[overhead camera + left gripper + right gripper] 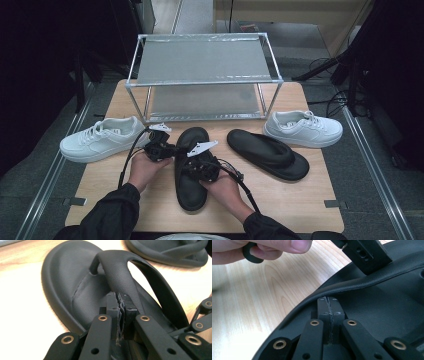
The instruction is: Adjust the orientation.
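Note:
A black flip-flop point(192, 192) lies toe-away on the wooden table point(300, 200) between both hands. My left gripper point(173, 150) reaches in from its left side; its jaws point(121, 305) are shut, with their tips against the wide strap point(117, 272) above the footbed point(70, 282). My right gripper point(189, 161) sits over the middle of the sandal. Its jaws point(328, 305) are shut too, tips at the strap's edge point(362, 283). I see nothing pinched between either pair.
A second black flip-flop point(267, 152) lies to the right. White sneakers rest at the left point(100, 139) and right point(302, 128). A two-tier metal-framed rack point(205, 65) stands at the table's far side. The left hand point(274, 247) is close by.

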`<state>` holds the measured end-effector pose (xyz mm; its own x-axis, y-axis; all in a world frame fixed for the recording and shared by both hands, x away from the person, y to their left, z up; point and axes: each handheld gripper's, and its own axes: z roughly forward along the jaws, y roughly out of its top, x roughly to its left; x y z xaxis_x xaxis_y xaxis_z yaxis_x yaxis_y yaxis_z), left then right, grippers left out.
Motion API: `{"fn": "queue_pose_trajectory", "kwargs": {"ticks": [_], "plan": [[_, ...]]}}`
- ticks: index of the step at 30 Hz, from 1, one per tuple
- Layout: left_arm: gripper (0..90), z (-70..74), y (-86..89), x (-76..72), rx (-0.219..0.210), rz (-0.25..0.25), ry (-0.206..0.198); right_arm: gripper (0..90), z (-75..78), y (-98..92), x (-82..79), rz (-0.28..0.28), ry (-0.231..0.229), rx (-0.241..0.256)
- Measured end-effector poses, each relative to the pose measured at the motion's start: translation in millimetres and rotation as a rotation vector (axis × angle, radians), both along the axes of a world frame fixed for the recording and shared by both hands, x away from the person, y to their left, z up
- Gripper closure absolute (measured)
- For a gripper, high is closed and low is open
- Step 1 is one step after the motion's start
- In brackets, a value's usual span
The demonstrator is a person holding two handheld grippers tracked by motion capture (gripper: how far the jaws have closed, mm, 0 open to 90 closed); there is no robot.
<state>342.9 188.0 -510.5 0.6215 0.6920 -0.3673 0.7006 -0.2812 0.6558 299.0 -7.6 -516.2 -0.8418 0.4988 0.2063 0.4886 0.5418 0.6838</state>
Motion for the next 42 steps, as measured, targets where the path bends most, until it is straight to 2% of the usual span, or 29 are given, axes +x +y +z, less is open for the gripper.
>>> {"fn": "queue_pose_trajectory", "kwargs": {"ticks": [3, 10, 14, 17, 20, 26, 30, 32, 33, 42], "plan": [[80.8, 5.1, 7.4, -0.4, 0.003, 0.016, -0.002, 86.5, 1.5, -5.1, 1.8, -0.001, 0.006, 0.016], [69.4, 16.7, 7.8, -7.2, 0.008, -0.021, -0.02, 78.1, 13.2, -21.2, 4.5, 0.002, 0.019, 0.073], [61.3, 24.6, 9.8, -13.9, -0.006, -0.047, -0.02, 67.5, 23.3, -35.1, 4.5, 0.007, 0.016, 0.106], [55.9, 27.4, 12.5, -17.3, -0.008, -0.046, -0.015, 56.4, 29.8, -42.8, 5.2, 0.0, 0.044, 0.128], [52.2, 29.9, 15.0, -22.0, -0.009, -0.054, -0.013, 55.2, 36.1, -49.1, 4.5, 0.018, 0.04, 0.131], [43.5, 32.5, 15.3, -30.9, -0.014, -0.071, -0.038, 52.8, 48.4, -74.8, 0.8, 0.037, -0.052, 0.125], [40.9, 33.1, 12.7, -31.5, -0.022, -0.082, -0.045, 53.9, 53.4, -92.4, 1.9, 0.014, -0.051, 0.132], [40.1, 32.9, 12.4, -31.7, -0.015, -0.084, -0.041, 53.8, 55.2, -97.3, 2.5, 0.006, -0.057, 0.123], [40.1, 32.2, 11.6, -32.5, 0.003, -0.09, -0.042, 53.6, 57.2, -105.1, 3.1, -0.005, -0.056, 0.131], [37.8, 31.2, 10.5, -32.0, 0.004, -0.095, -0.051, 52.2, 54.7, -141.5, 5.9, -0.058, -0.062, 0.103]]}}
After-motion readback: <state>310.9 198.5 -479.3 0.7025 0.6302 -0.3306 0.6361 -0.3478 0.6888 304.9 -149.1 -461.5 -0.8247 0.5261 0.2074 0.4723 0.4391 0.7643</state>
